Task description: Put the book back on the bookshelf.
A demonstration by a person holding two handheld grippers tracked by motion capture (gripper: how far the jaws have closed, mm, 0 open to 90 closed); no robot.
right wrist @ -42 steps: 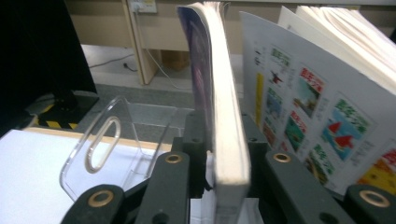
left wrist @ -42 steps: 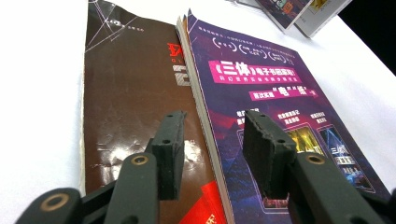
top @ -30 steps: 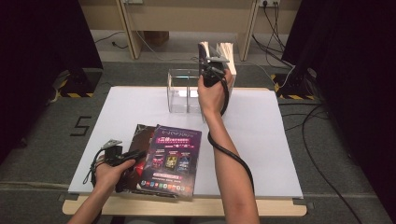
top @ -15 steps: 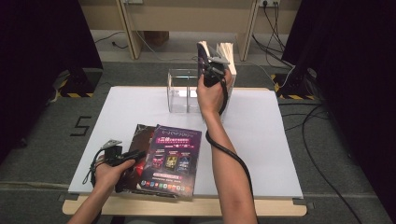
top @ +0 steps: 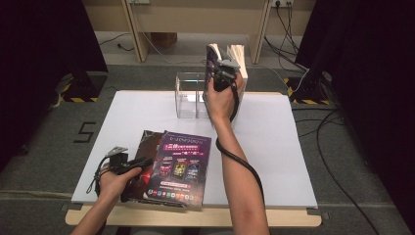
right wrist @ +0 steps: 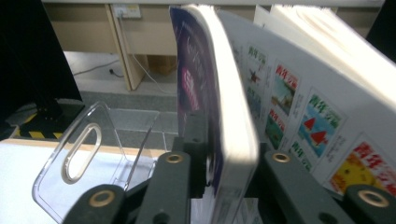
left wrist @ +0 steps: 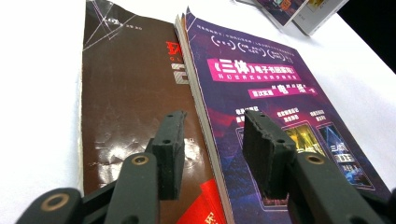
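My right gripper [top: 222,68] [right wrist: 229,140] reaches up at the table's far edge, around an upright purple-covered book [top: 213,61] [right wrist: 205,93]. Its jaws have just been opening; the book still stands between them, and a thin gap shows at the right jaw. The book stands beside a clear acrylic rack [top: 191,95] [right wrist: 84,158]. My left gripper [top: 139,164] [left wrist: 215,135] is open at the near left. It hovers low over a brown book [top: 147,142] [left wrist: 130,84] and the purple magazine [top: 181,166] [left wrist: 261,84] lying half over it.
A second book [top: 240,63] [right wrist: 299,102], with small colourful pictures on its cover, stands just right of the purple one. The white table top [top: 279,147] lies open at the right. A cable [top: 240,161] trails along the right forearm. Dark curtains flank the table.
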